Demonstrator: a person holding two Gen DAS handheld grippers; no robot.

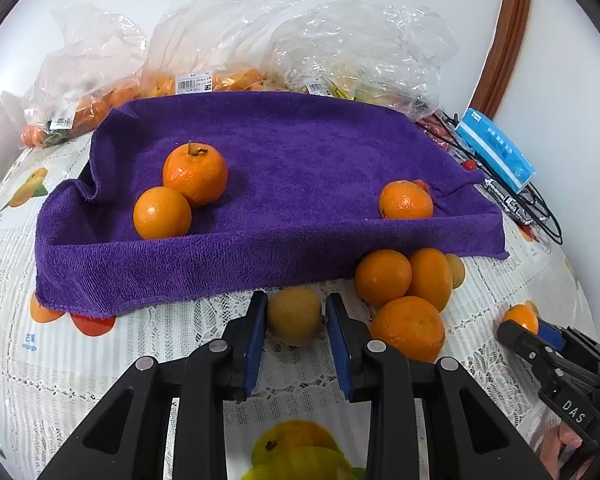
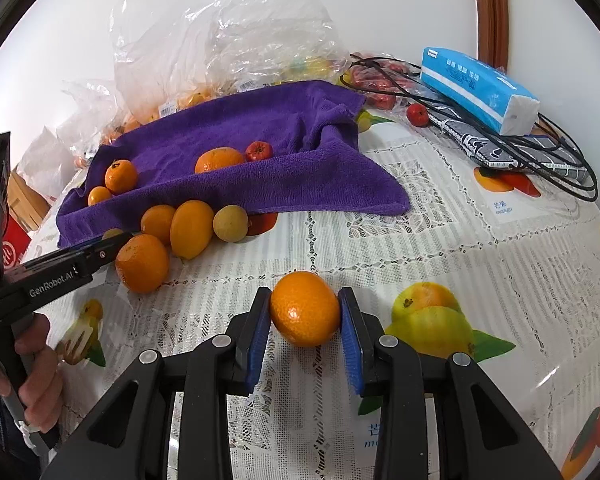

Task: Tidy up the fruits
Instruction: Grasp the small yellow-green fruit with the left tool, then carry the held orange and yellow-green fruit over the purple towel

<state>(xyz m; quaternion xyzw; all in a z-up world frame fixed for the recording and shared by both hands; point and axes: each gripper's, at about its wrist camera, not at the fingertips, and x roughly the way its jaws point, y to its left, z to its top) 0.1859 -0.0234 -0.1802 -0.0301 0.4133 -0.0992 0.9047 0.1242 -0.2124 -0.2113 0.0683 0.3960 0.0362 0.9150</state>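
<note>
Your left gripper (image 1: 296, 316) is clamped on a dull yellow-brown fruit (image 1: 295, 315) that sits on the lace tablecloth (image 1: 100, 360), just in front of the purple towel (image 1: 284, 152); the blue pads press both its sides. Immediately right of it lies a cluster of three oranges (image 1: 408, 332) with another yellowish fruit (image 1: 455, 270) tucked behind, crowding that side of the jaws. Your right gripper (image 2: 305, 312) is closed on a single orange (image 2: 305, 309) out on open cloth, well apart from the pile. On the towel you have three oranges: two touching at the left (image 1: 195, 174), one at the right fold (image 1: 406, 200), with a small red fruit (image 2: 259, 151) beside it. Behind the towel stand clear plastic bags (image 1: 236, 40) of more fruit; to the right lie a blue tissue pack (image 2: 478, 90) and black cables (image 2: 540, 148).
</note>
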